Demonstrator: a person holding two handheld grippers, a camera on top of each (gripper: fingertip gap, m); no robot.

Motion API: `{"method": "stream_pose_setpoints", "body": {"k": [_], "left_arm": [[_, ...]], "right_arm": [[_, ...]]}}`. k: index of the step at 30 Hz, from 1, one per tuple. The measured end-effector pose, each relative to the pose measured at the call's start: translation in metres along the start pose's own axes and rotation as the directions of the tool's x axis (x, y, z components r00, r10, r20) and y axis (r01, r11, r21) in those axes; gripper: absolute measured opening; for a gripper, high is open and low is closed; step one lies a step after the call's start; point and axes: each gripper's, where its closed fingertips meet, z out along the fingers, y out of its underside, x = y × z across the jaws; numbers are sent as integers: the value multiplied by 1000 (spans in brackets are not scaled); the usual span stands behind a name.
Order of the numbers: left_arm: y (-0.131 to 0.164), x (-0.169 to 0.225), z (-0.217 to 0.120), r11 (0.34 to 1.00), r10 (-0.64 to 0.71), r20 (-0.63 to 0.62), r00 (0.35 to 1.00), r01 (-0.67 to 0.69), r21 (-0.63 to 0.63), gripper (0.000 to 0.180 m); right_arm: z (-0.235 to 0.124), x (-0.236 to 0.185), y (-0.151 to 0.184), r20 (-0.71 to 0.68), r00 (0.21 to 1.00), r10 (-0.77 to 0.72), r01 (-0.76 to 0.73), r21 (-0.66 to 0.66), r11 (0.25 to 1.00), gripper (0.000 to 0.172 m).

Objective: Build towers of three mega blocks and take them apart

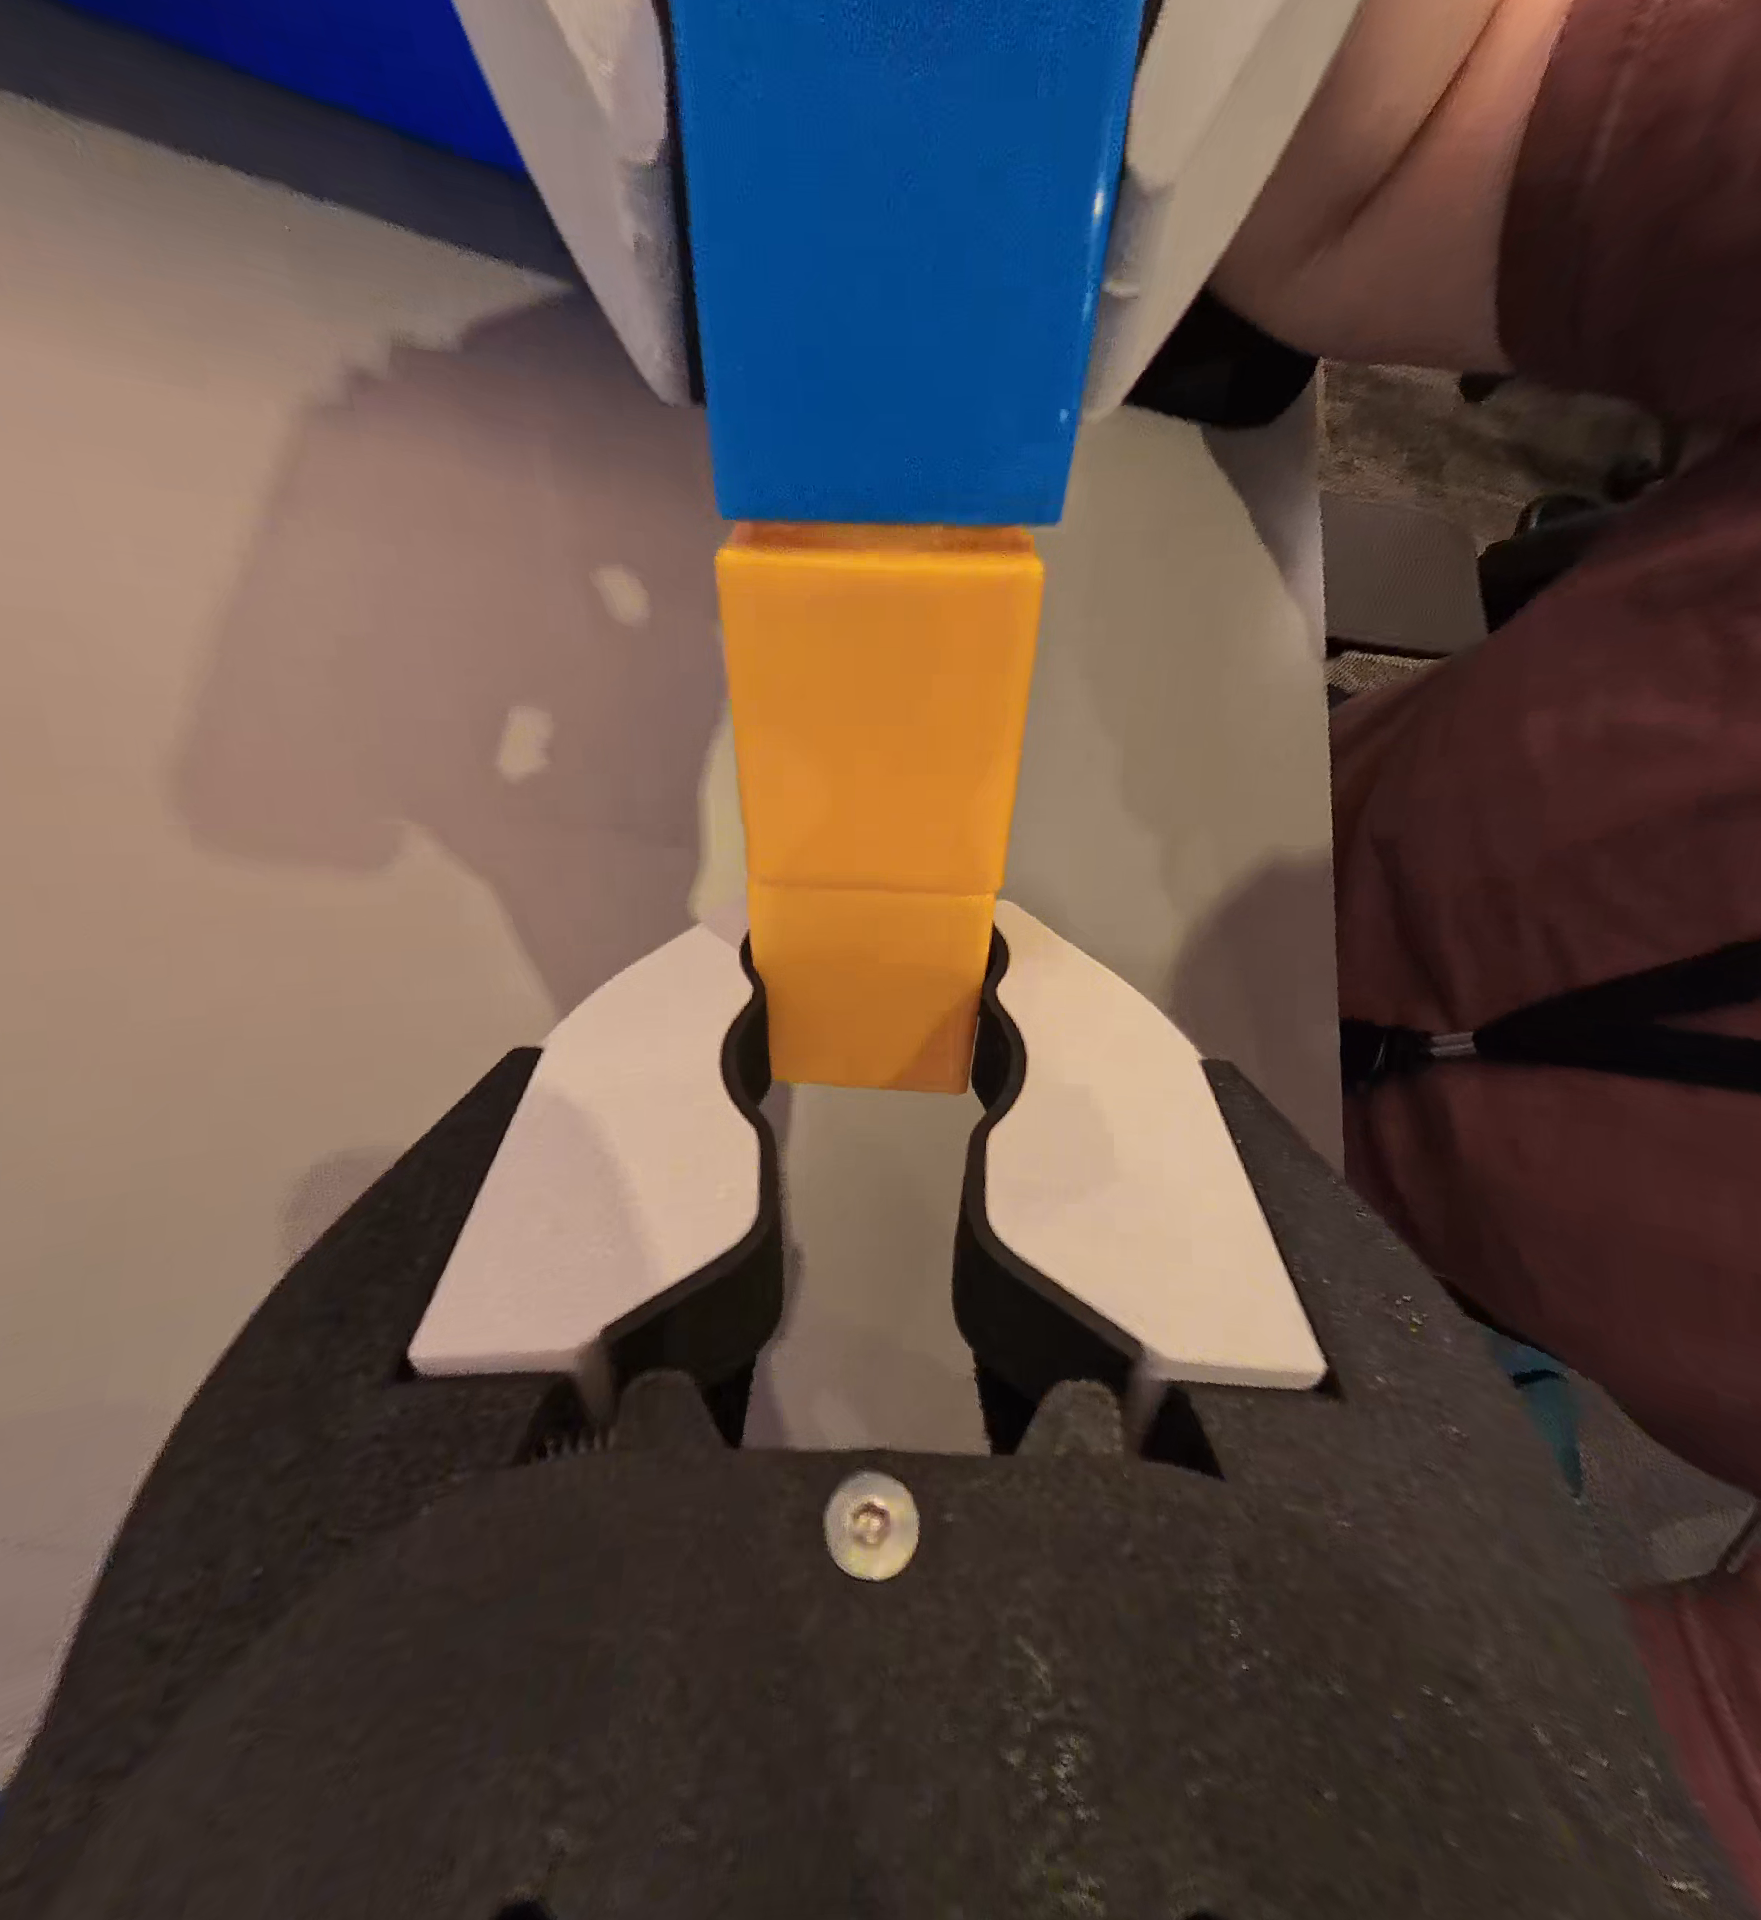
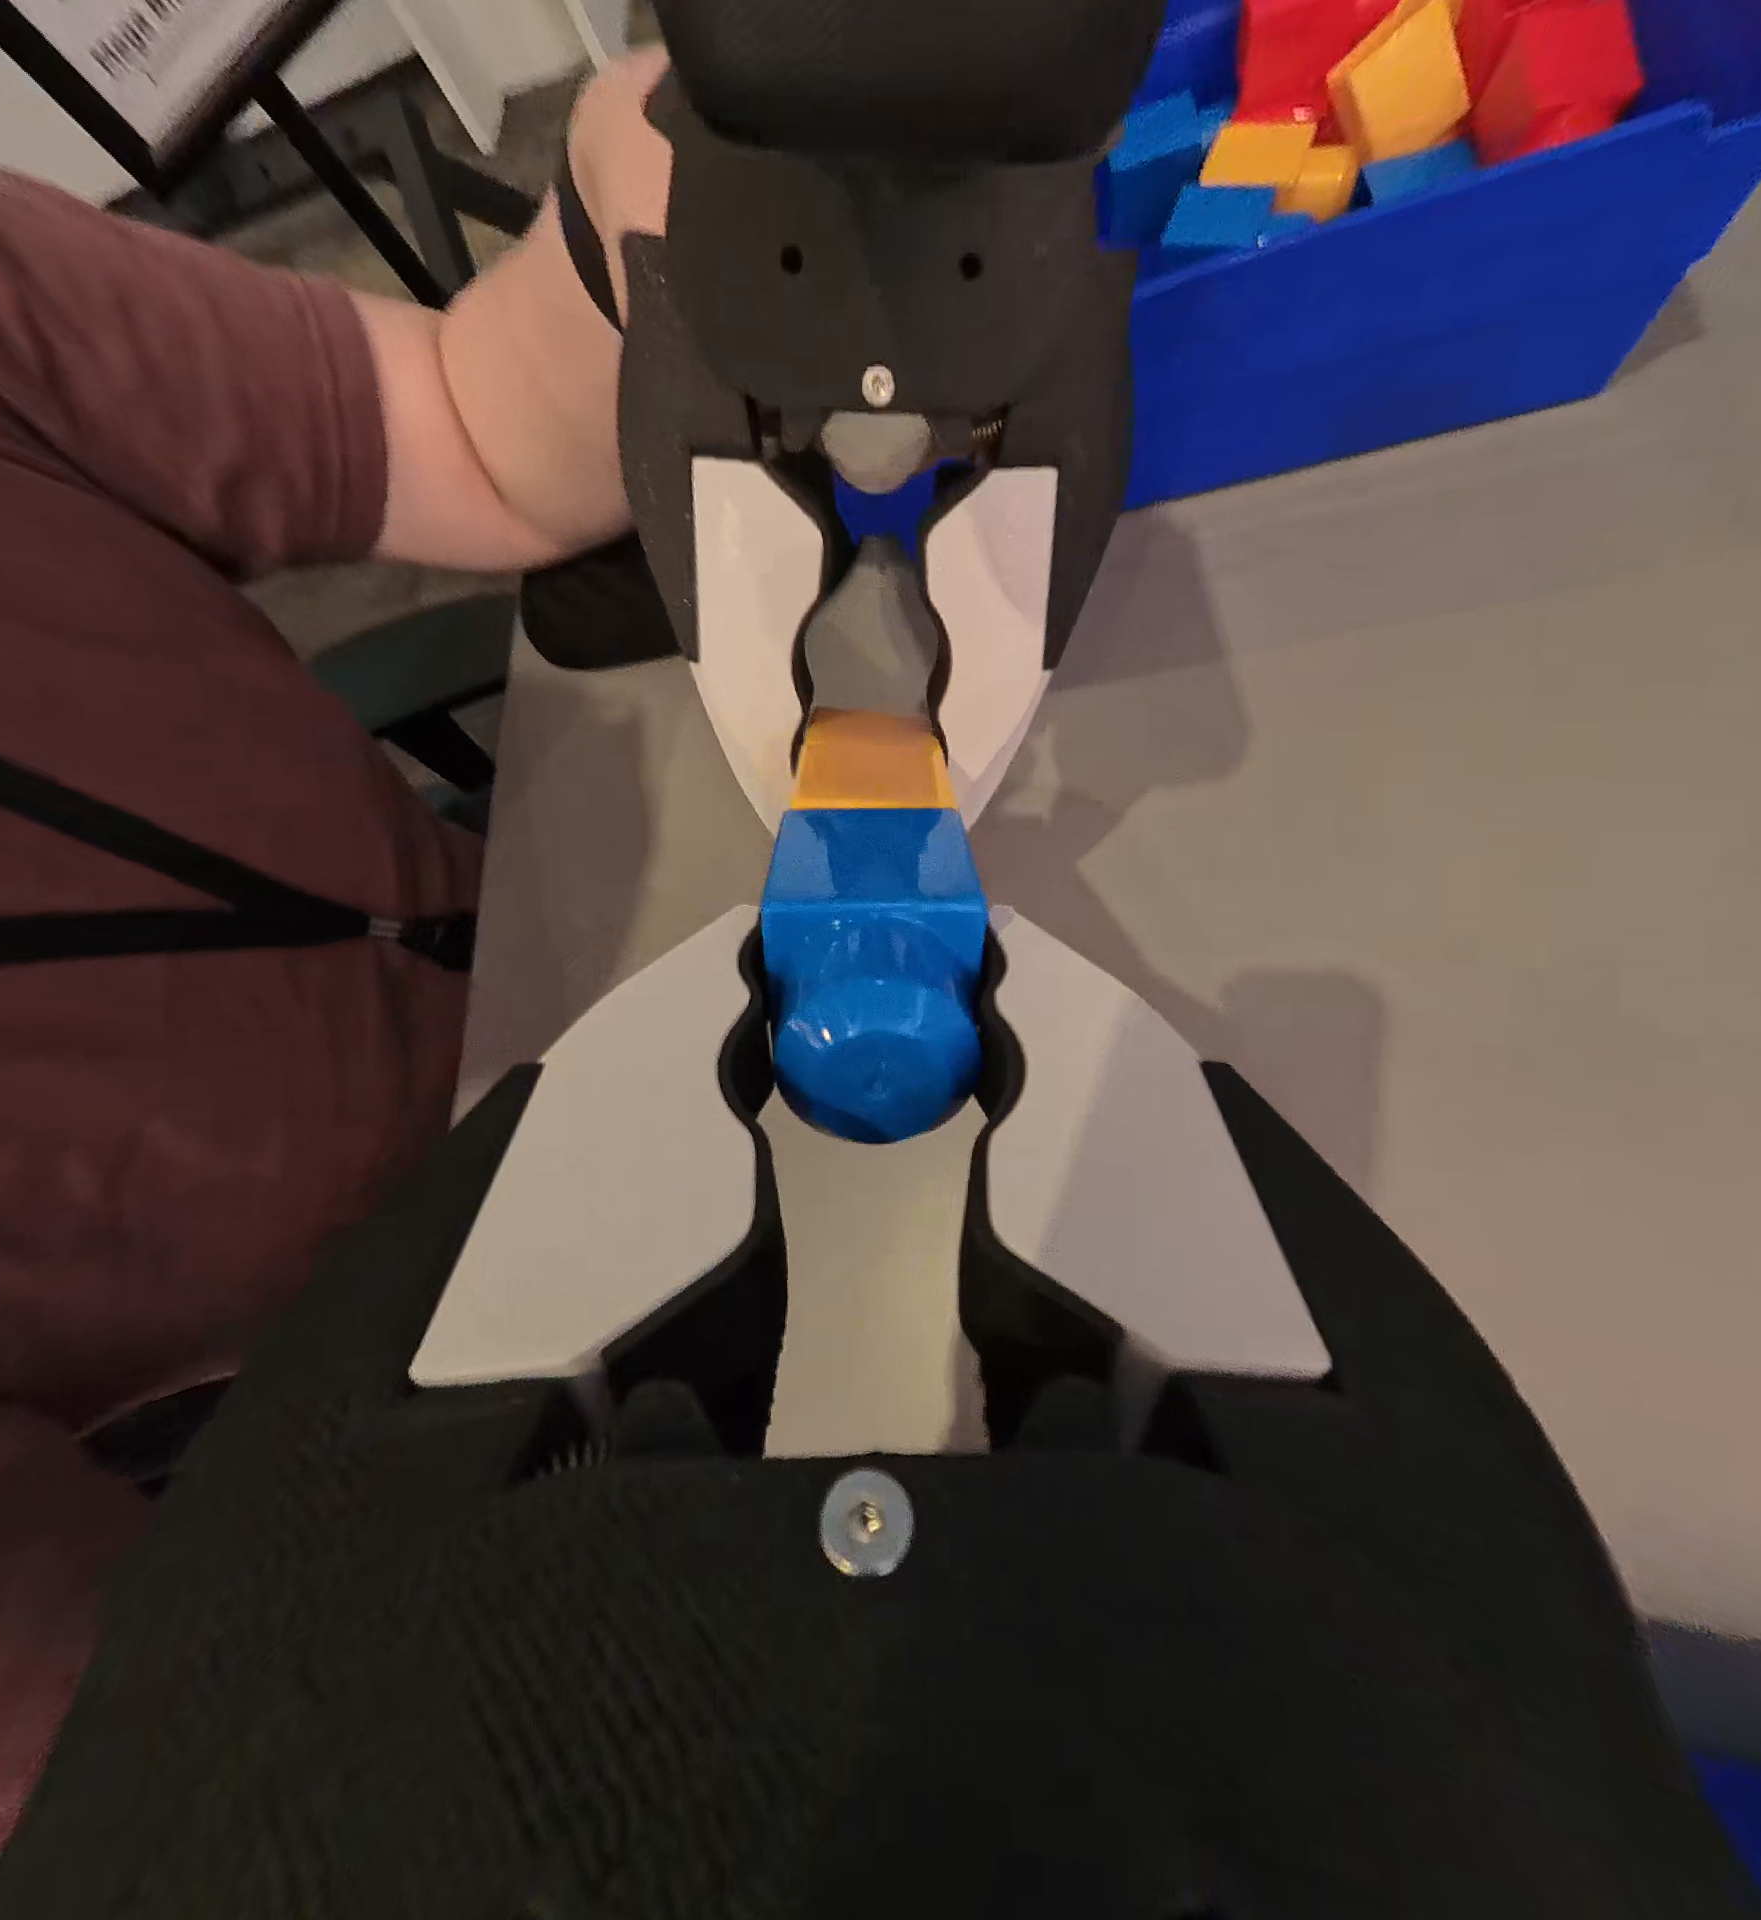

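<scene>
A three-block tower hangs above the grey tabletop [image 2: 1375, 831], held between two grippers. The left gripper [image 1: 871, 1013] clamps the end orange block [image 1: 871, 987]; a second orange block [image 1: 876, 717] sits mid-tower; the right gripper [image 2: 871, 1023] clamps the blue block [image 2: 871, 935]. This looks like disassembly: next, pull blue free. A blue bin of blocks [image 2: 1427, 343] waits at far right.

A white sheet [image 2: 164, 47] with dark print sits at the upper left of the right wrist view; its lettering is too blurred to read.
</scene>
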Motion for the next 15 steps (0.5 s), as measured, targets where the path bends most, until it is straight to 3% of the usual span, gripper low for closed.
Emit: {"method": "stream_pose_setpoints", "body": {"k": [4,9,13,15], "left_arm": [[5,-4,8,998,23,37,999,-21,-56,35],[0,-2,2,1000,-17,0,1000,17,-7,35],[3,-9,3,999,-17,64,998,20,-41,35],[-1,-8,2,999,-51,36,998,51,-12,35]], "right_arm": [[6,2,15,-26,999,-29,26,-103,994,36],[3,5,2,21,999,41,-41,4,999,36],[6,9,3,20,994,107,-107,2,994,36],[3,12,0,38,987,156,-158,40,987,36]]}}
